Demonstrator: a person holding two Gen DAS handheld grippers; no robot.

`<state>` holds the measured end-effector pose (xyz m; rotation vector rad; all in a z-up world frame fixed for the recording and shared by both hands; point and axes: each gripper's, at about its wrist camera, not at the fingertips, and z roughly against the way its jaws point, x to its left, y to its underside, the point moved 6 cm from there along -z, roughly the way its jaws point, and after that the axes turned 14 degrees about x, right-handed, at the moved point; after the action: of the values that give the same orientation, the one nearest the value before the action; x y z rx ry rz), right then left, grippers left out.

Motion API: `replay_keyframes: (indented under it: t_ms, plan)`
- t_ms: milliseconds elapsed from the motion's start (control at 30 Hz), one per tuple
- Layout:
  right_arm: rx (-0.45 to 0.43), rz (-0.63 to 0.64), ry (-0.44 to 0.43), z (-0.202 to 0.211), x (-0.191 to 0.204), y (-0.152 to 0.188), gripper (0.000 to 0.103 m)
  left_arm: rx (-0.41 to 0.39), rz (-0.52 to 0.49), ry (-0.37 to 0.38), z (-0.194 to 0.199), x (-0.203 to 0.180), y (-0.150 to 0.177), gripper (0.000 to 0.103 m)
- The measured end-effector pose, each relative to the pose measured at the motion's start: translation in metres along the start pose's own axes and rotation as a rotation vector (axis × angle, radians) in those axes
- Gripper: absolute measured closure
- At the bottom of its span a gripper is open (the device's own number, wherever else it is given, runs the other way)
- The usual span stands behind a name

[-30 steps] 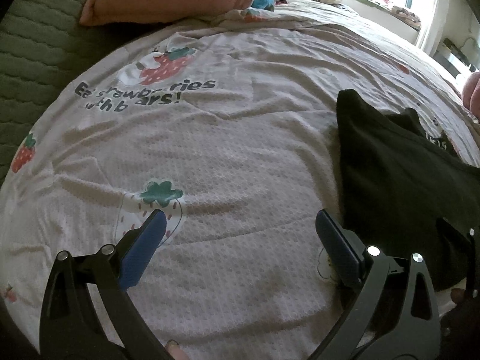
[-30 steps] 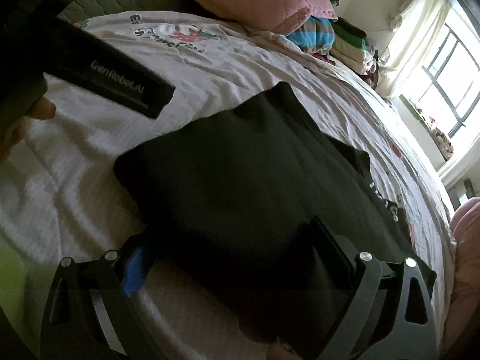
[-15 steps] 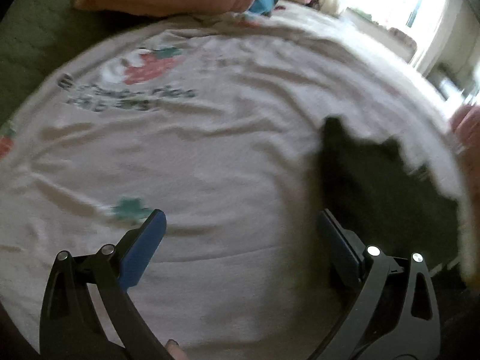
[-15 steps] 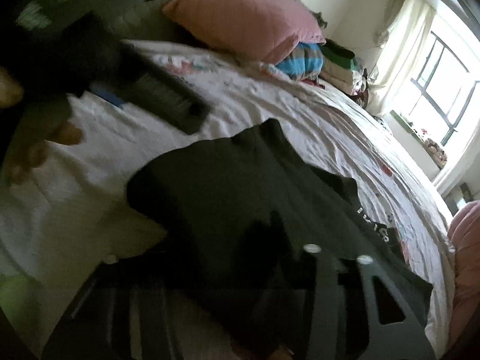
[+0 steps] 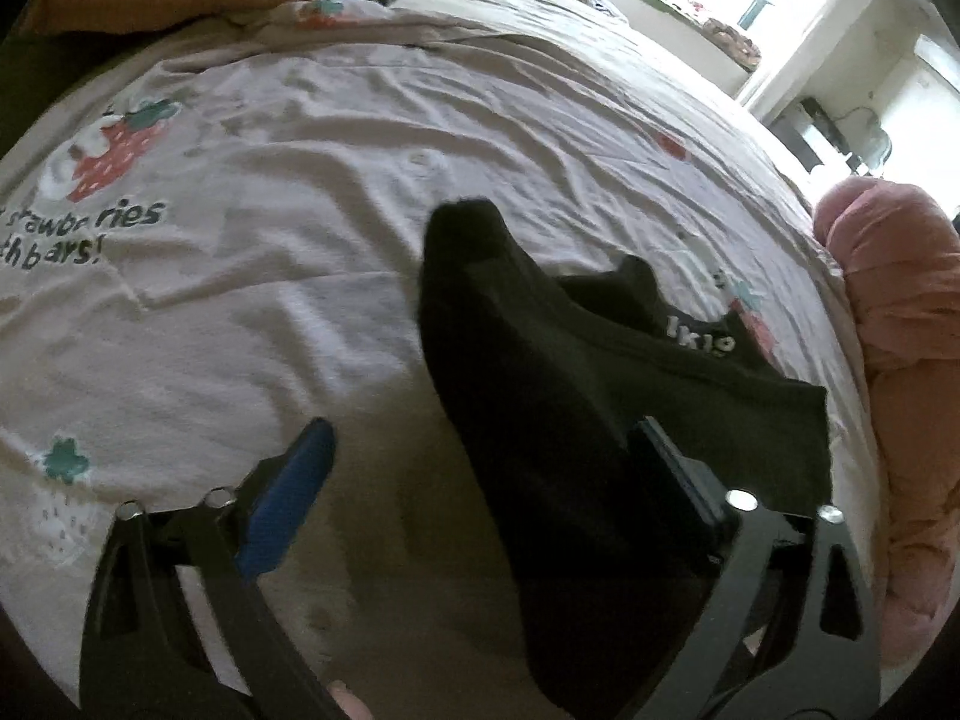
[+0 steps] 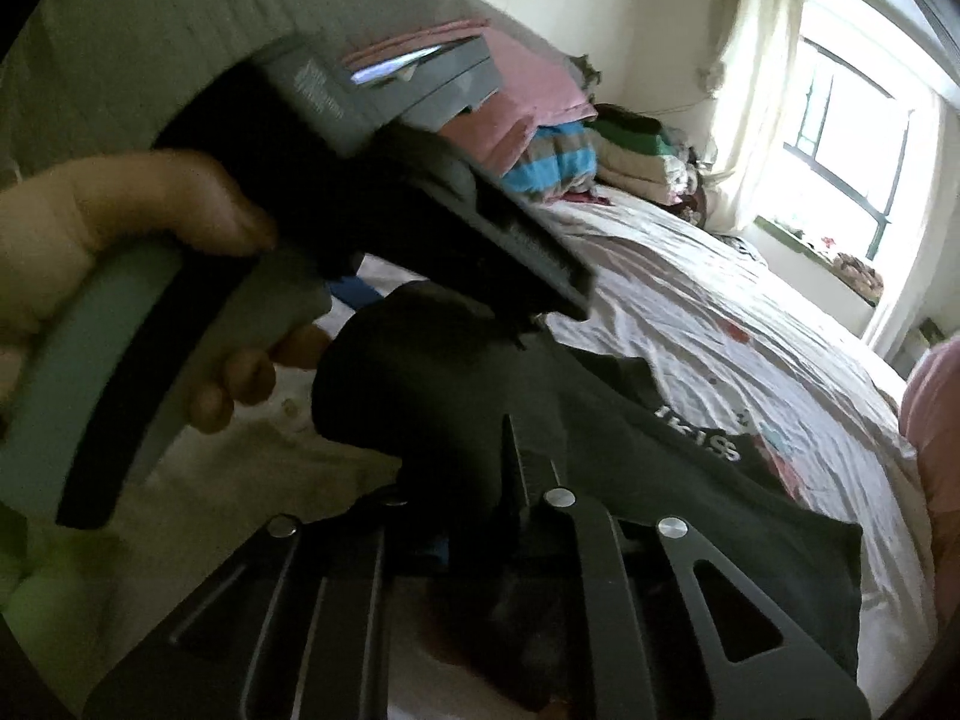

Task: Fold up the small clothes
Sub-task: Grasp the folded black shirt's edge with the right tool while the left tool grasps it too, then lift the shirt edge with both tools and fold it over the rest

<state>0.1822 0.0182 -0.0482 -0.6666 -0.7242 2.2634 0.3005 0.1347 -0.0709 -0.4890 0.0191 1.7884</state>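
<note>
A black garment (image 5: 600, 396) with white lettering near one edge lies on a bed, spread over a pale sheet (image 5: 336, 312) printed with strawberries and dark text. In the left wrist view it fills the middle and the 4 o'clock part of the frame, one corner standing up toward 12 o'clock. The left hand-held gripper (image 5: 480, 480) has its jaws closing but set well apart: the blue-padded finger (image 5: 288, 498) at 8 o'clock hangs over bare sheet, while the other finger at 4 o'clock sits against the dark cloth, so that the garment's near edge lies between them without being pinched. In the right wrist view the right hand-held gripper (image 6: 519, 480) has its jaws drawn tight together on a fold of the black garment (image 6: 690, 480), at 6 o'clock in the frame. A person's hand (image 6: 102, 240) at 9 o'clock grips the green handle of the other tool, whose dark body crosses the upper left. At 12 o'clock a pink pillow (image 6: 534, 84) and a stack of folded clothes (image 6: 630, 156) lie at the head of the bed, a bright window (image 6: 852, 138) at 2 o'clock. A rolled pink blanket (image 5: 900, 324) sits at 3 o'clock in the left view, just beside the garment.
</note>
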Motion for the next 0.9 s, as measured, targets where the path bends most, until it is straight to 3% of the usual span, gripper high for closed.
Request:
replay_keyframes:
  t_ms: [33,133,233,500,900]
  plan:
    - [-0.009,-0.020,-0.002,0.003,-0.004,0.001,0.094,0.004,-0.004,0.015,0.001,-0.004,0.002,0.045]
    - [-0.011,-0.066,-0.021,0.012,-0.015,0.007,0.095,0.002,-0.032,0.041,0.006,-0.021,0.008,0.072]
    - [-0.022,-0.080,-0.010,0.020,-0.019,0.011,0.096,-0.013,-0.067,0.030,0.014,-0.039,0.011,0.085]
    - [-0.063,-0.163,-0.009,0.050,-0.045,0.026,0.096,-0.064,-0.134,0.015,0.038,-0.077,0.023,0.087]
    - [-0.099,-0.272,0.011,0.082,-0.089,0.052,0.097,-0.078,-0.226,0.025,0.049,-0.143,0.036,0.087]
